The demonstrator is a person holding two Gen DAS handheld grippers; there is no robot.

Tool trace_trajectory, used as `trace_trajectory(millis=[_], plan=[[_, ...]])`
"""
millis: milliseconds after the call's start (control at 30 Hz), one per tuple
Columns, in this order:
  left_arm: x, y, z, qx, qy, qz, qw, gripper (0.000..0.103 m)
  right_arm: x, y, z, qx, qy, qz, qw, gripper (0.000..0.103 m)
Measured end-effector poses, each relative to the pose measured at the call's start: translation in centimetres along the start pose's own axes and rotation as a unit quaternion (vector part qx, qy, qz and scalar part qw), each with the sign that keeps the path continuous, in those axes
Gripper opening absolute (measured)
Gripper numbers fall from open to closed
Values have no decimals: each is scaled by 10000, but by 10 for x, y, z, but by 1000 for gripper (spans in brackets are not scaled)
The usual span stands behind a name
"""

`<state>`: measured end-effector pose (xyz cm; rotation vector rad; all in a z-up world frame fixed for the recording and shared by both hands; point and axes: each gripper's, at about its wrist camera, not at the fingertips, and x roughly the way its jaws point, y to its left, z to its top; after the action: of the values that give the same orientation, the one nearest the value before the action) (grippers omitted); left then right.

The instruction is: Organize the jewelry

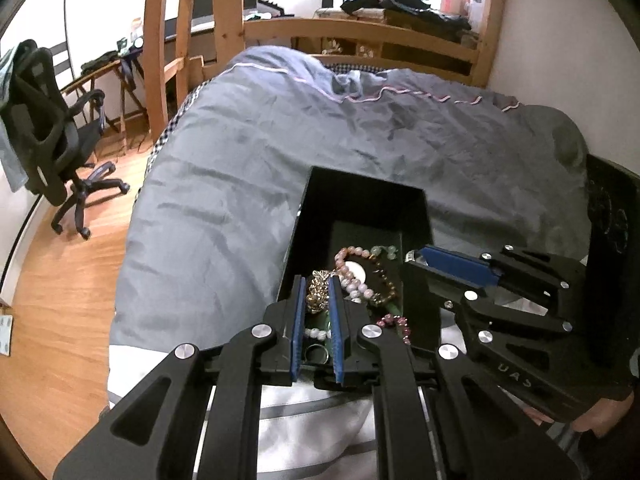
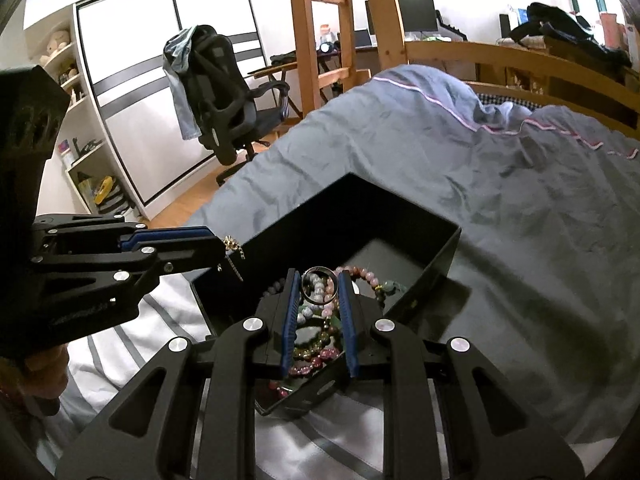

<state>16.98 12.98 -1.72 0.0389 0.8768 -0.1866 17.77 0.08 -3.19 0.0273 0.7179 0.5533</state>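
Jewelry lies heaped in the black box on the bed: pink bead bracelets, a greenish strand, dark red beads, all tangled on the box floor. The box sits at 6 o'clock in both wrist views, close under me, so each hand-held gripper can reach in from the near side.

My left hand-held gripper is nearly closed, pads pinched on a gold chain piece. In the right wrist view the same piece hangs off those fingertips at 9 o'clock, outside the box's near-left wall, apart from the heap. I judge it is held up there to keep it from catching the bracelets.

My right hand-held gripper is narrowed onto a metal ring, which stands upright between the pads above the beads. Whether it is truly clamped or only framed I cannot be sure, though the pads touch both of its sides.

Judgement: both pieces are mid-sort, each taken singly. No separate tray or compartment shows, so I cannot tell where they are meant to go. Risk: the chain is thin and dangling, so it may slip or snag.
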Motion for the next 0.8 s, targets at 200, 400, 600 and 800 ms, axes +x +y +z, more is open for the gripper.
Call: trace_trajectory(millis=[200, 400, 600, 800], plan=[[-7, 3, -1, -146, -195, 263, 9994, 80, 4, 3, -5, -91, 177, 71, 9998, 78], [-38, 11, 2, -482, -592, 341, 9965, 92, -31, 1, 4, 76, -176, -307, 9993, 94], [-84, 2, -9, -380, -832, 875, 9920, 95, -78, 7, 13, 151, -272, -526, 9981, 99], [-129, -5, -21, -372, -842, 1135, 9893, 97, -118, 25, 15, 122, 15, -872, 9961, 99]])
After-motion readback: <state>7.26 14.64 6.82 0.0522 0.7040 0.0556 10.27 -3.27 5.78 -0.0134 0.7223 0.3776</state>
